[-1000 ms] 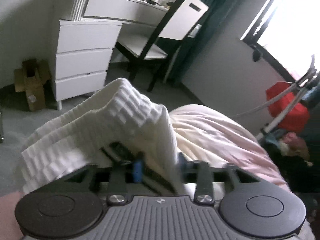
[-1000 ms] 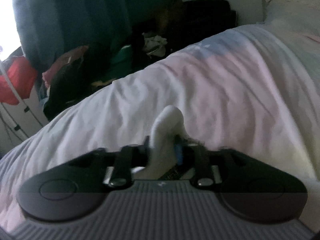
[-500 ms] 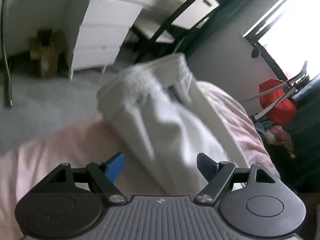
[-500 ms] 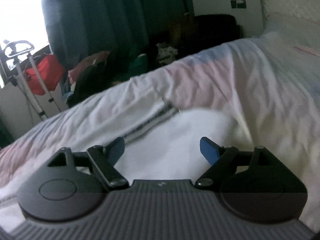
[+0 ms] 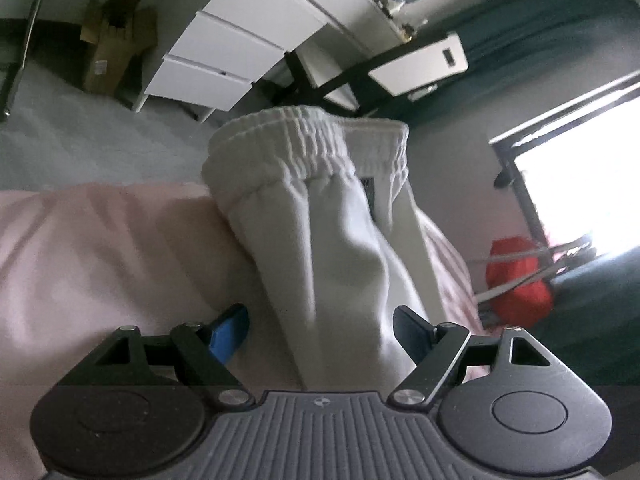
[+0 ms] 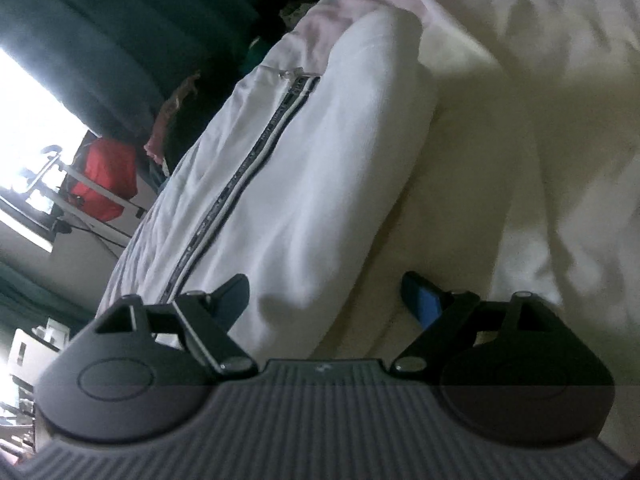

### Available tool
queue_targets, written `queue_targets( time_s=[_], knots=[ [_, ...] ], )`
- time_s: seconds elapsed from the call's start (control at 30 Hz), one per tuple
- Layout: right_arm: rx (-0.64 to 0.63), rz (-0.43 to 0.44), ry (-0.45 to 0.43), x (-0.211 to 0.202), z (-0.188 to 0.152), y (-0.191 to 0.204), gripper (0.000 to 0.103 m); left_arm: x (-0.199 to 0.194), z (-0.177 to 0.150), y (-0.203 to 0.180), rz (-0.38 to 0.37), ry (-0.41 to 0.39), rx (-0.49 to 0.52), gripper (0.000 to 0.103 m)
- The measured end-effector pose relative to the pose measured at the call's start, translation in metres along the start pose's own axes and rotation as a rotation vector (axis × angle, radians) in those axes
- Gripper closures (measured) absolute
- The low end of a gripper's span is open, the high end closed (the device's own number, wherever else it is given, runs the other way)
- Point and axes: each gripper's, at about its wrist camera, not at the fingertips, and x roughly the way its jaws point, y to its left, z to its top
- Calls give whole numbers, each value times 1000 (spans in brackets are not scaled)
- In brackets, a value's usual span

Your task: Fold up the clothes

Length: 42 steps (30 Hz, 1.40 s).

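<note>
White sweatpants [image 5: 336, 240] lie folded on the pink bedsheet [image 5: 100, 248], their elastic waistband [image 5: 304, 140] at the bed's far edge. My left gripper [image 5: 320, 330] is open and empty, its blue-padded fingers to either side of the cloth's near end. In the right wrist view the same pants [image 6: 320, 176] show a dark side stripe [image 6: 248, 168]. My right gripper [image 6: 326, 296] is open and empty, with the fold's near end between its fingers.
A white desk with drawers [image 5: 224, 52], a chair [image 5: 400, 68] and cardboard boxes [image 5: 112, 40] stand on the grey floor beyond the bed. A red bag [image 5: 520, 276] hangs on a frame under the window. Dark curtains [image 6: 100, 40] and piled clothes lie beside the bed.
Both grippers were shut on the white pants a second ago. They opened, let the cloth drop onto the bed, and both views have since tilted.
</note>
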Motion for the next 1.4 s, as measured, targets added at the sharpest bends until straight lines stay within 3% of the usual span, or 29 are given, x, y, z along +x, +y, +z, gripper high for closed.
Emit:
queue_targets(
  time_s=[0.5, 0.8, 1.0, 1.1, 1.17, 1.23, 1.27, 1.3, 1.33, 1.4],
  knots=[
    [-32, 10, -38, 19, 2, 3, 17, 17, -1, 4, -34, -50, 14, 29],
    [-54, 26, -70, 26, 5, 0, 17, 20, 0, 6, -61, -91, -31, 36],
    [-57, 45, -101, 30, 9, -1, 16, 24, 2, 6, -48, -108, -42, 52],
    [-3, 125, -147, 30, 13, -8, 17, 23, 4, 6, -44, -113, -52, 72],
    [61, 237, -178, 30, 19, -17, 18, 20, 7, 6, -52, -117, -51, 83],
    [109, 268, -153, 36, 26, -24, 27, 15, 8, 2, -58, -129, -34, 86],
    [130, 252, -132, 40, 29, -29, 43, 12, 8, -1, -58, -136, -23, 87],
    [150, 236, -111, 43, 32, -33, 69, 10, 7, -3, -59, -143, -11, 87],
    [170, 223, -93, 46, 35, -38, 82, 7, 7, -6, -60, -149, -2, 87],
    [205, 252, -75, 47, 41, -49, 89, -2, 8, -12, -66, -149, -2, 88]
  ],
)
